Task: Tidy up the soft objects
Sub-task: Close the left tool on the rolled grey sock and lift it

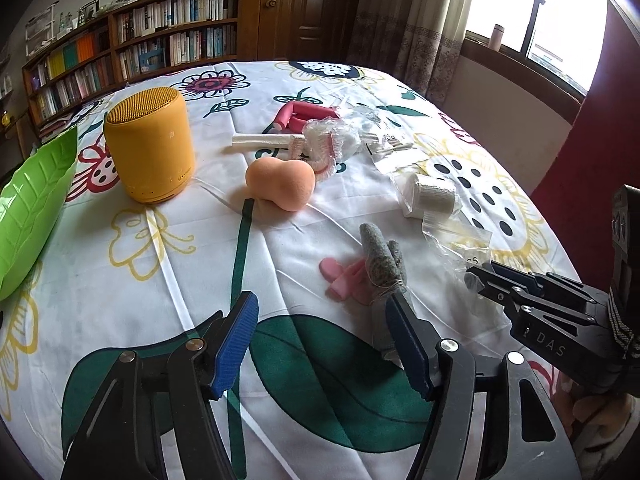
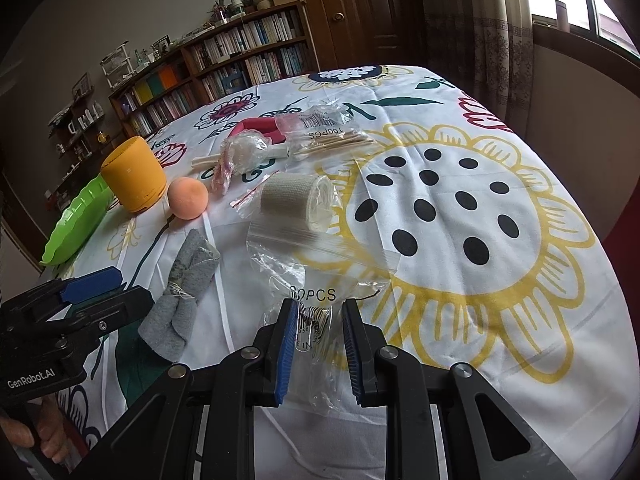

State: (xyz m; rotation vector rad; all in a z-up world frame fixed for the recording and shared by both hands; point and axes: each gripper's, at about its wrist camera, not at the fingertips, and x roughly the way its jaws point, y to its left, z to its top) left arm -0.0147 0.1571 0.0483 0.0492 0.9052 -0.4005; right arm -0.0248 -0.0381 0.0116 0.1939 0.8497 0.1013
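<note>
Two hand-held grippers work over a tabletop (image 1: 132, 320) covered by a floral cloth. Left gripper (image 1: 324, 316): jaws wide apart, nothing between them; its right finger tip sits just beside the tied grey felt bundle (image 1: 382, 264), and contact cannot be confirmed. Small pink foam pieces (image 1: 344, 278) lie against the left side of that bundle. Right gripper (image 2: 320, 316): jaws partly apart, straddling the near end of a clear zip bag (image 2: 316, 276) printed "PCS"; the pads do not visibly clamp it.

Soft objects on the cloth:
- Peach makeup sponge (image 1: 280, 184), mid-tabletop, just right of the yellow cylindrical speaker (image 1: 150, 144).
- Rolled elastic bandage (image 2: 296, 200) in a clear bag, just beyond the zip bag.
- Pink foam rollers (image 1: 304, 116), far centre, beside a crumpled plastic cap with pink trim (image 1: 324, 144) and a bag of cotton swabs (image 2: 332, 136).

Green leaf-shaped tray (image 1: 32, 208): left edge of the tabletop, near the speaker.
</note>
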